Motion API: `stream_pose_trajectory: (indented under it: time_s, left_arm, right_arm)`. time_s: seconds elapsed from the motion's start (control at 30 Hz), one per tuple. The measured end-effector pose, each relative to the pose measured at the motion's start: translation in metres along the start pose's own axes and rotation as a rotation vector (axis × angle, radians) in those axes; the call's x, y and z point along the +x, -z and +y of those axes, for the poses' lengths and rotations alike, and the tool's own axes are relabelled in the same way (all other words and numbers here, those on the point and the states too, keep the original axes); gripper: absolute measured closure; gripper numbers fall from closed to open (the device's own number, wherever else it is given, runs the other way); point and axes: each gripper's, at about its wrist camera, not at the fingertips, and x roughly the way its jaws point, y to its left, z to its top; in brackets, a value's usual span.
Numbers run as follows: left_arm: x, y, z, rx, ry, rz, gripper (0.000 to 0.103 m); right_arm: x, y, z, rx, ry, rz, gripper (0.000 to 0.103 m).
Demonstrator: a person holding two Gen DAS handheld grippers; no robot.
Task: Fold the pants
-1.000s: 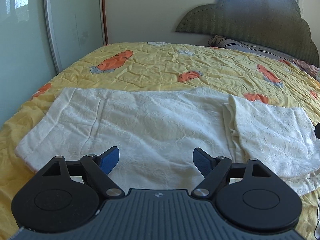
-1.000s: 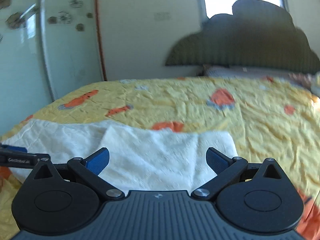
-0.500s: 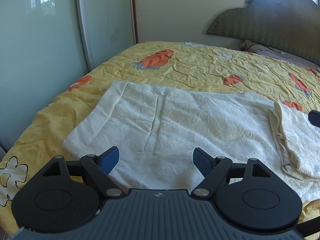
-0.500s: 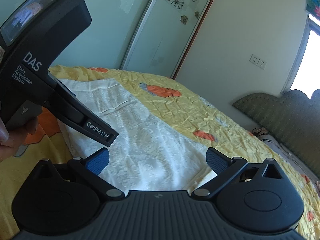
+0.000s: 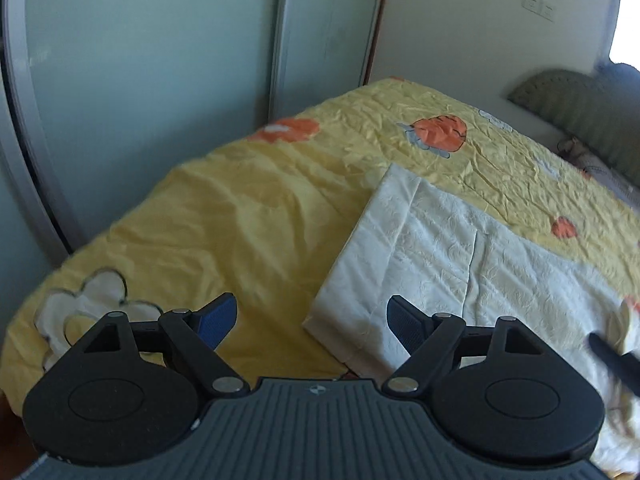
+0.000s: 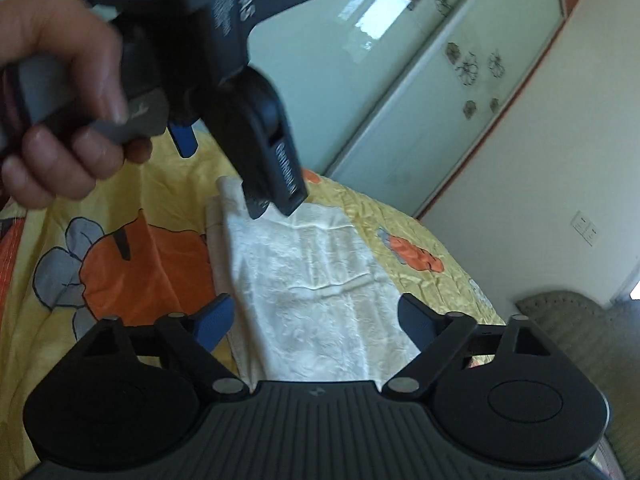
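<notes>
Left wrist view: your left gripper [image 5: 312, 320] is hanging wide apart, empty, over the waistband corner of the white textured pants [image 5: 460, 264] lying on the yellow cartoon-print quilt [image 5: 240, 208].

Right wrist view: your right gripper [image 6: 316, 318] is gaping empty above the pants; only here is your left hand [image 6: 60, 96] showing, beside the glass wardrobe doors [image 6: 440, 80].

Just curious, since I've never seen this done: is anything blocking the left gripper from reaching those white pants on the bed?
Nothing visible. The left gripper hangs open right by the near corner of the pants, with only bare bedspread around it.
</notes>
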Motion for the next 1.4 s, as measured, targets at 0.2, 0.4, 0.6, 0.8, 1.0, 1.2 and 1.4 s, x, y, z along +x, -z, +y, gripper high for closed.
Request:
stream_pose_trajectory:
  time_s: [0.2,0.4,0.6,0.8,1.0,1.2,1.4]
  left_arm:
    - [0.018,0.004,0.022,-0.194,0.243,0.162,0.019]
    - [0.027,0.006,0.016,-0.267,0.350,0.185,0.016]
    - [0.042,-0.001,0.012,-0.325,0.476,0.158,0.019]
    - [0.064,-0.012,0.010,-0.354,0.478,0.140,0.046]
    - [0.068,-0.015,-0.004,-0.211,0.370,0.116,0.086]
    - [0.039,-0.009,-0.034,-0.055,0.269,-0.013,0.088]
    - [-0.015,-0.004,-0.076,0.070,0.266,-0.136,0.088]
  right_arm:
    - [0.026,-0.004,0.026,-0.099,-0.060,0.079,0.046]
    - [0.035,-0.004,0.048,-0.241,0.053,0.053,0.059]
    - [0.012,-0.011,-0.005,0.068,-0.019,-0.022,0.058]
    - [0.020,-0.008,-0.062,0.318,-0.118,0.033,0.057]
    - [0.062,0.032,-0.082,0.512,-0.158,0.208,0.057]
    - [0.058,0.022,-0.101,0.587,-0.137,0.159,0.055]
    - [0.076,0.022,-0.126,0.828,-0.283,0.117,0.054]
